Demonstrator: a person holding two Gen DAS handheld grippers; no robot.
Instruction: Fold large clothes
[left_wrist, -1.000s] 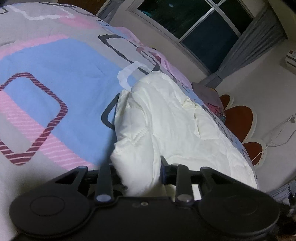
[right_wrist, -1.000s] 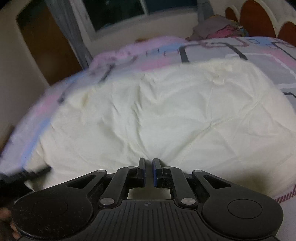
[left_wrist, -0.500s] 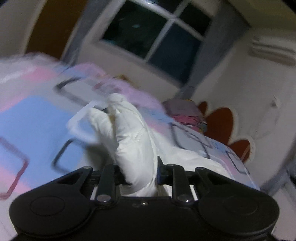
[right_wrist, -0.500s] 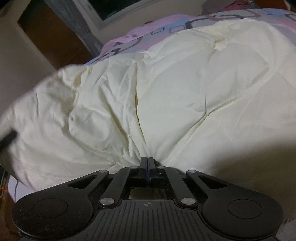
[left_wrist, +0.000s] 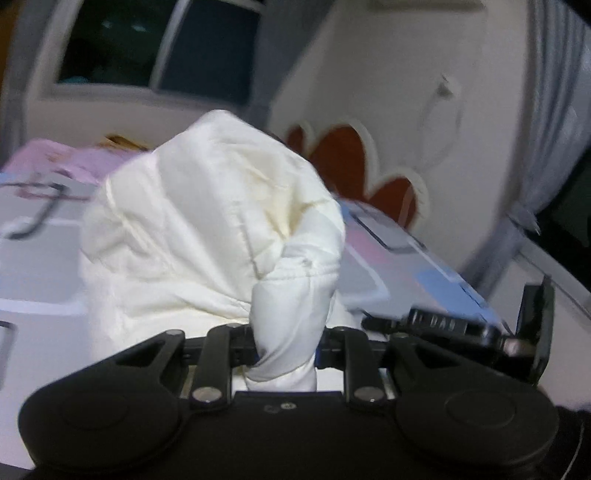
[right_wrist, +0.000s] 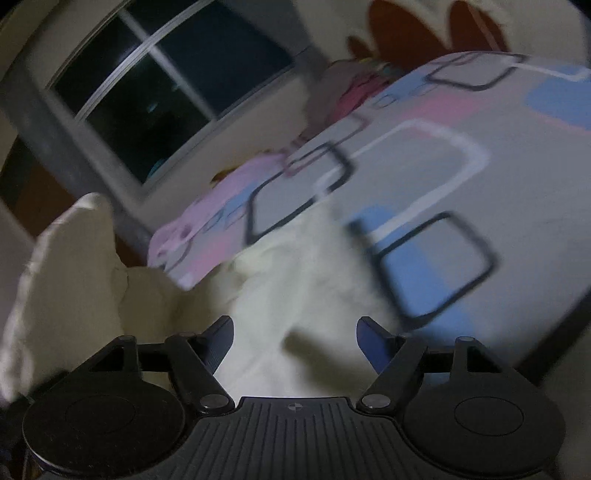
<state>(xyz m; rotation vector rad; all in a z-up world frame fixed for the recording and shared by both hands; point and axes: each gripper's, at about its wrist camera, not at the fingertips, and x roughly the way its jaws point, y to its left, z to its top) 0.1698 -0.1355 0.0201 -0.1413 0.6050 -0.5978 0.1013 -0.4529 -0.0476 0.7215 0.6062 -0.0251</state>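
Observation:
A cream quilted garment (left_wrist: 207, 229) rises in a bunched mound in front of the left wrist camera. My left gripper (left_wrist: 286, 341) is shut on a thick fold of it, lifted above the patterned bed cover (left_wrist: 40, 258). In the right wrist view the same cream garment (right_wrist: 295, 280) lies blurred on the bed cover (right_wrist: 480, 184), with another part of it (right_wrist: 66, 266) raised at the left. My right gripper (right_wrist: 295, 336) has its jaws opening, wide apart; the cloth lies below and beyond them, and neither pad presses on it.
The bed cover bears pink, blue and grey rectangles. Behind it are a dark window (right_wrist: 166, 85) with grey curtains, a red flower-shaped headboard (left_wrist: 354, 166) and a heap of clothes (right_wrist: 351, 88). A black gripper part (left_wrist: 517, 332) shows at the right of the left wrist view.
My left gripper has lifted and swung right with the cream fold still pinched. My right gripper, earlier shut at the garment's edge, has sprung wide and let the cloth go while sweeping sideways.

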